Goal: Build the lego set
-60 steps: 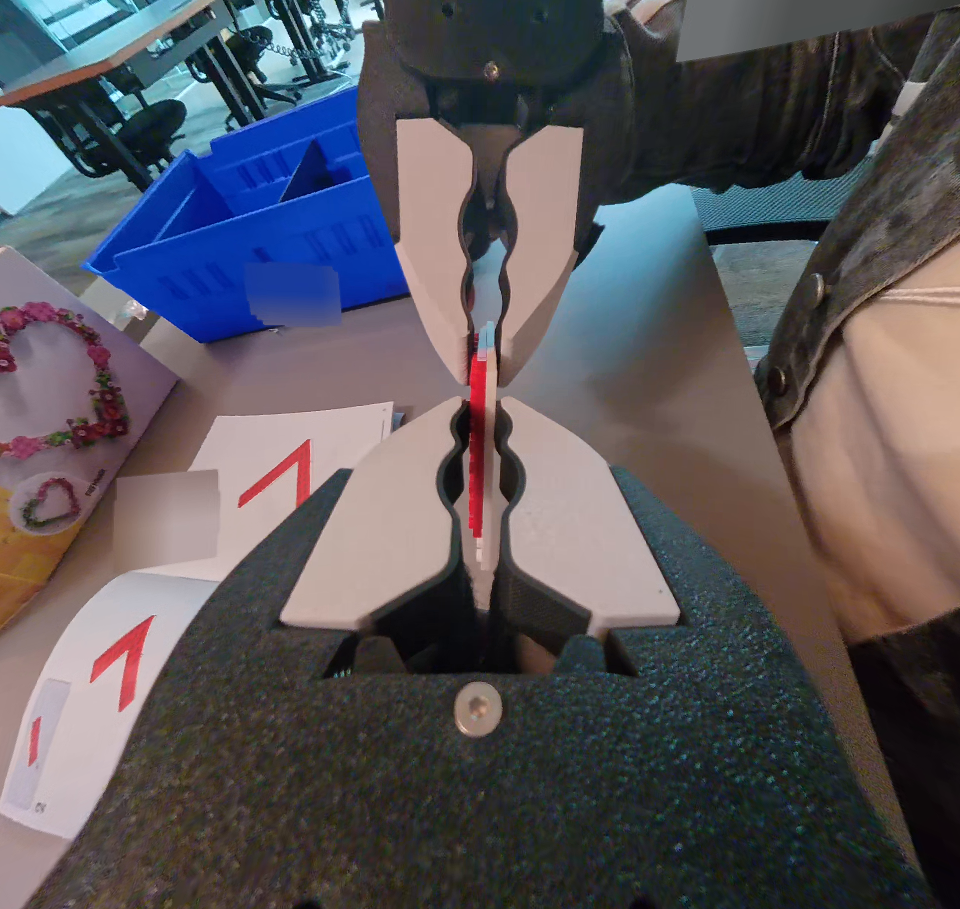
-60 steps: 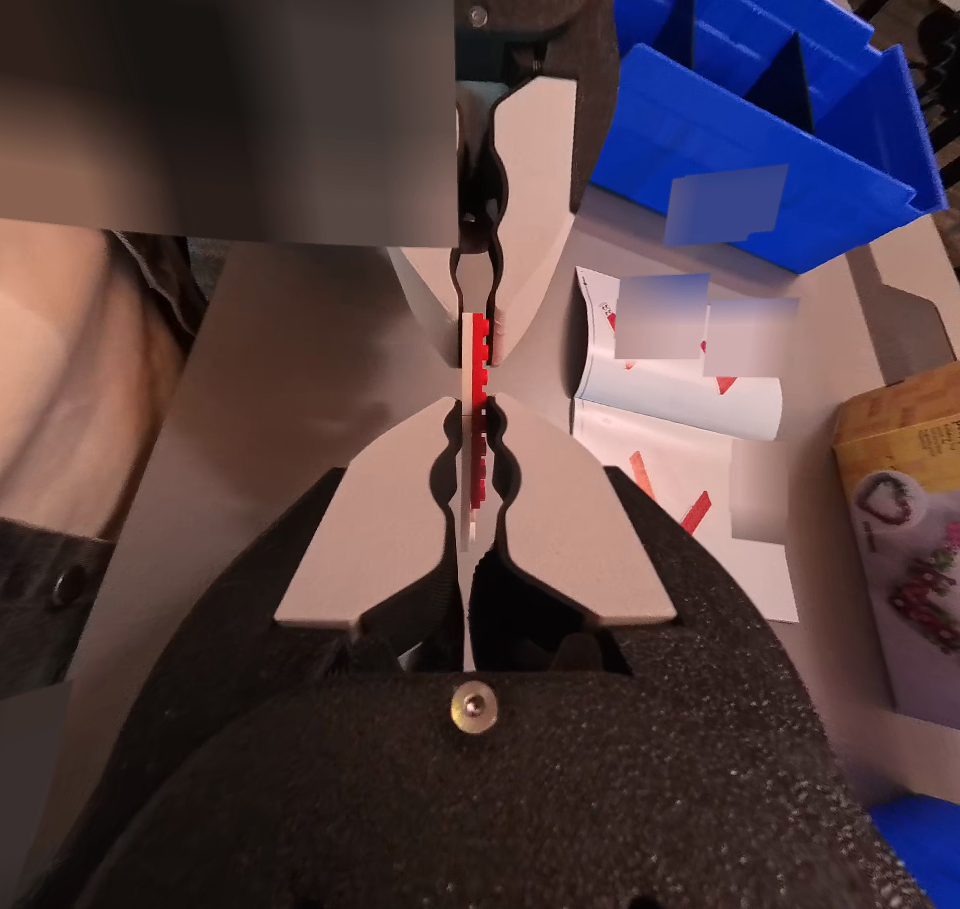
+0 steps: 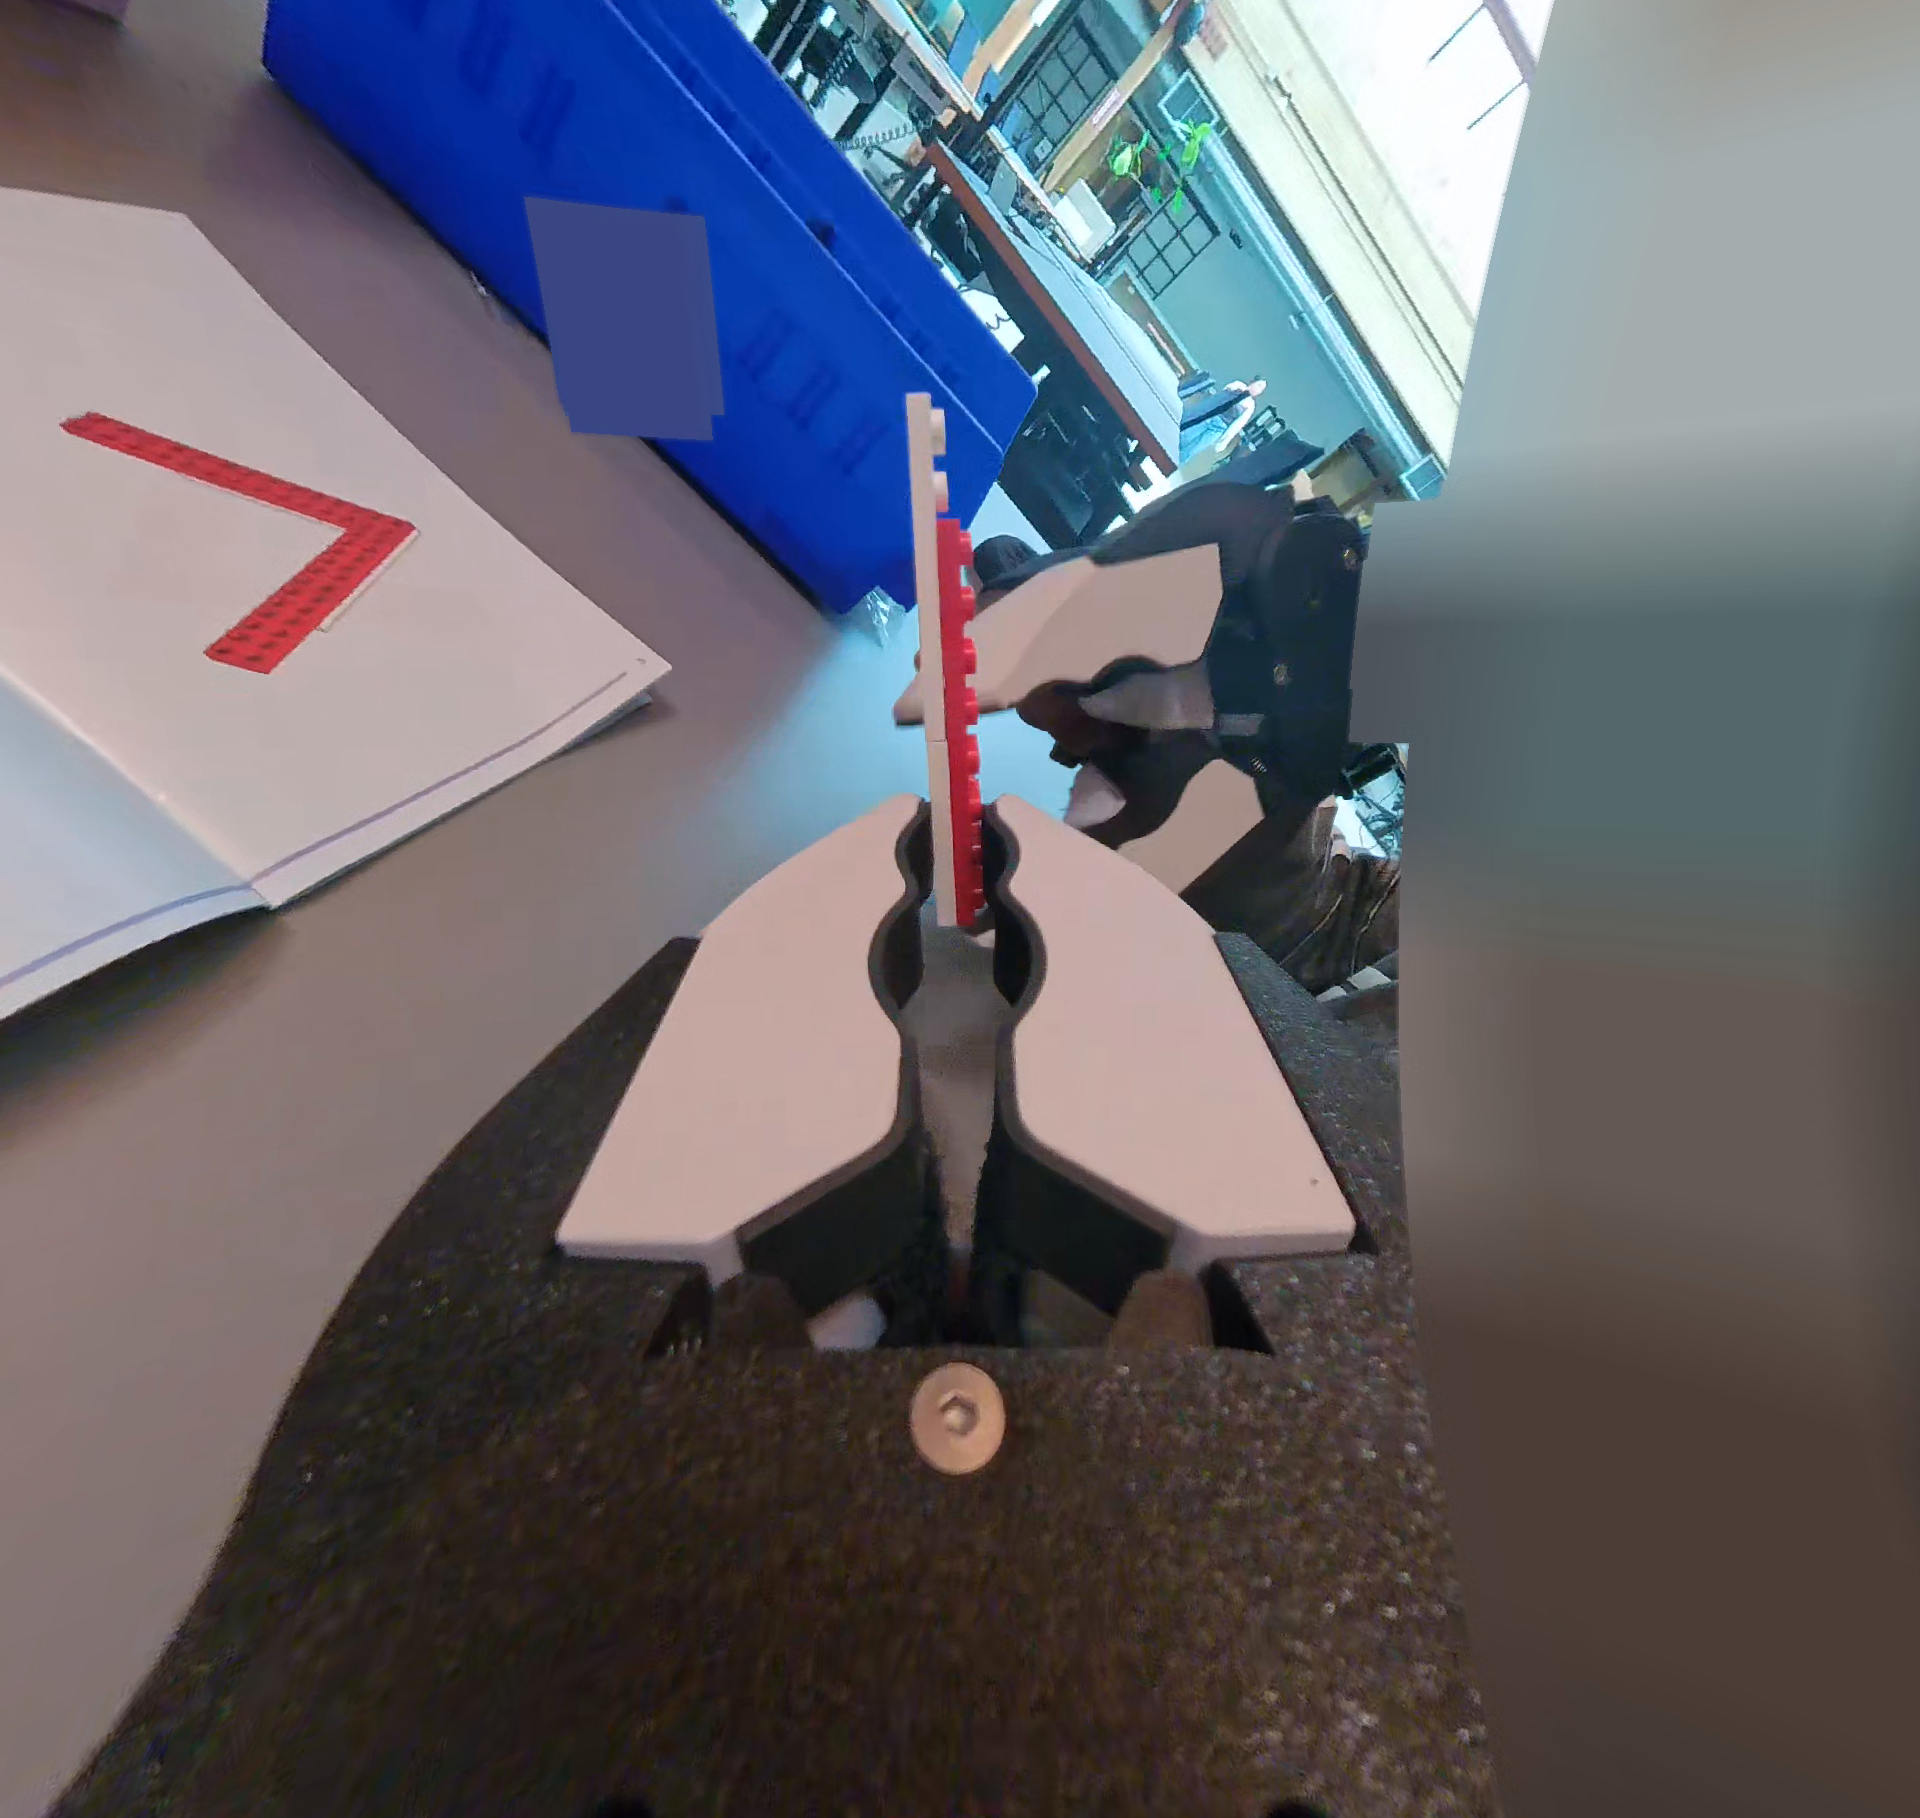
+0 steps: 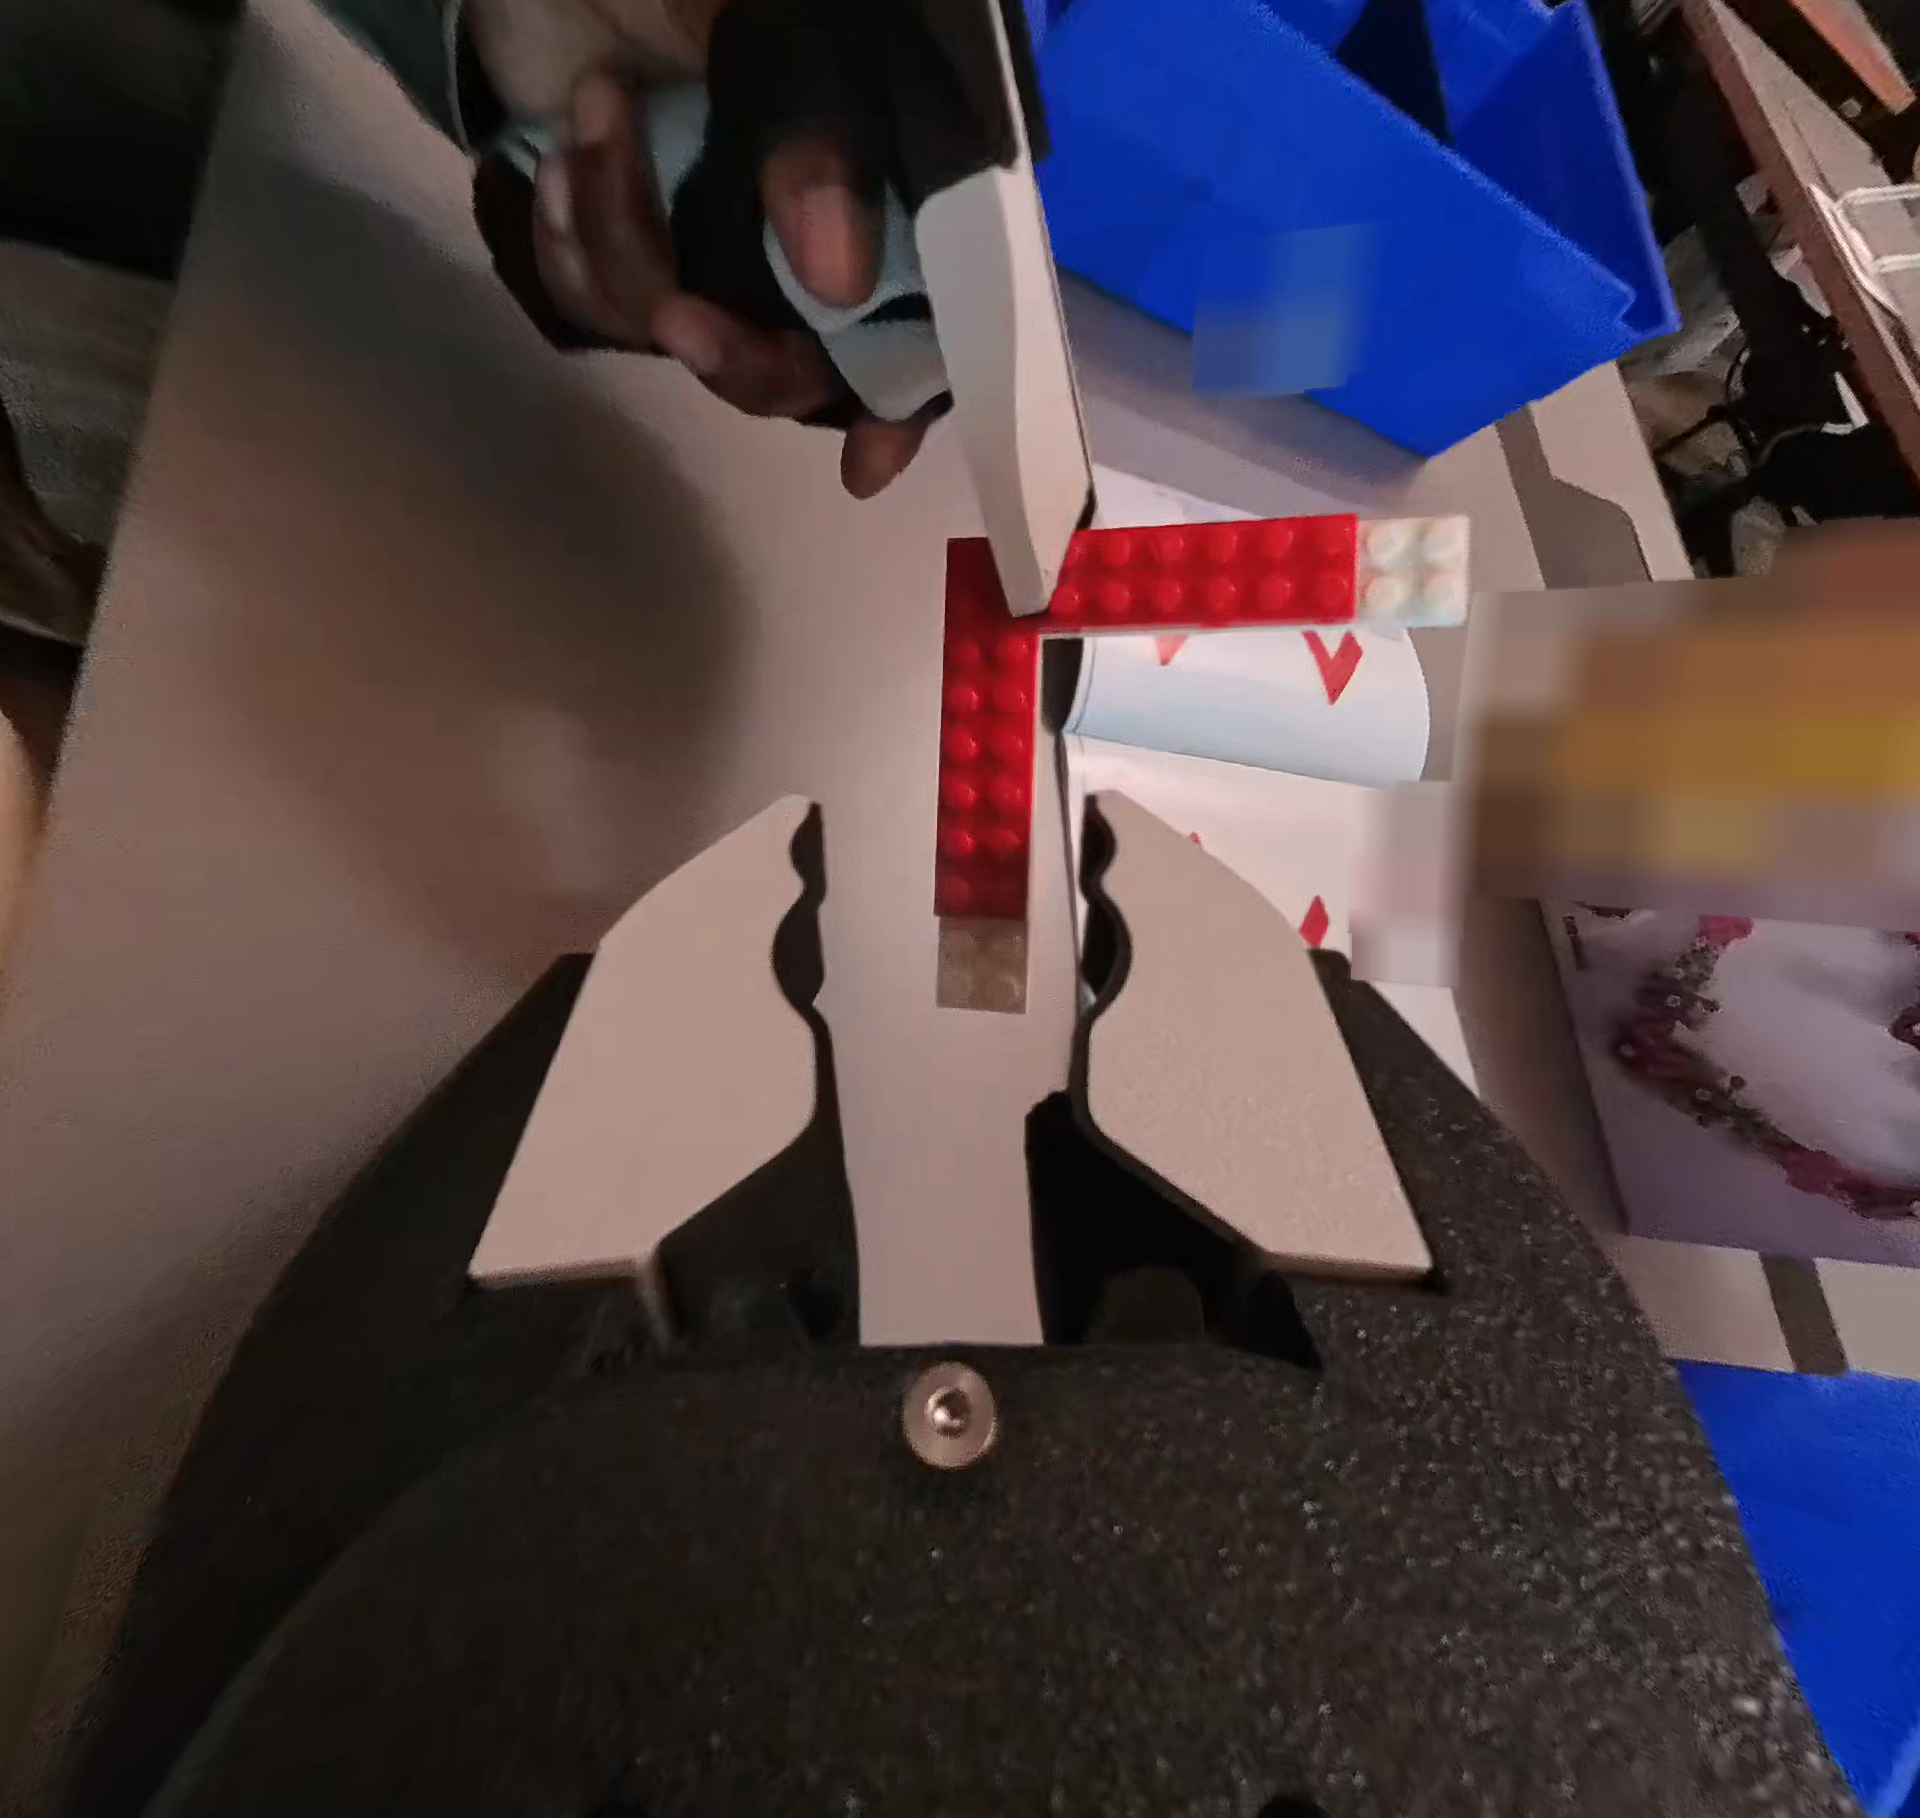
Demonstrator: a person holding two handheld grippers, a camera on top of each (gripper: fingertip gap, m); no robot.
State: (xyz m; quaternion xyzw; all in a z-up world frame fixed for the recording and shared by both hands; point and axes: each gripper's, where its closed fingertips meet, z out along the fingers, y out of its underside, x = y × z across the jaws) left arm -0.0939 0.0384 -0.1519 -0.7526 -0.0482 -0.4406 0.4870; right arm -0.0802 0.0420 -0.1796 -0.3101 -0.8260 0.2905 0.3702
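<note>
**Right tongs let go; left tongs keep the red L-piece**

Two seconds ago both tongs were pinched onto the same thin red lego assembly, nose to nose, each seeing it edge-on. That has changed. The left tongs are still clamped on the red lego assembly, which rises upright from between their tips, edge-on in the left wrist view, with a pale plate backing the red one and showing white at the top. The right tongs now stand apart with nothing between them, drawn back from the piece, though the lower end of the assembly lies just ahead of their tips.

From the right wrist view the red lego assembly shows its studded face: an L shape of two red strips meeting at a corner, with a pale square plate at the far right end and a greyish stub at the near end. The left tongs come down from above and grip it at the corner of the L; a hand is behind them.

The whole piece is held above the grey tabletop. On it lie the open instruction booklet, showing a red L-shaped figure, and beyond that the blue bin. In the left wrist view the right tongs appear farther off, just beside the assembly; their tips sit against it or behind it, and contact cannot be told there.
</note>
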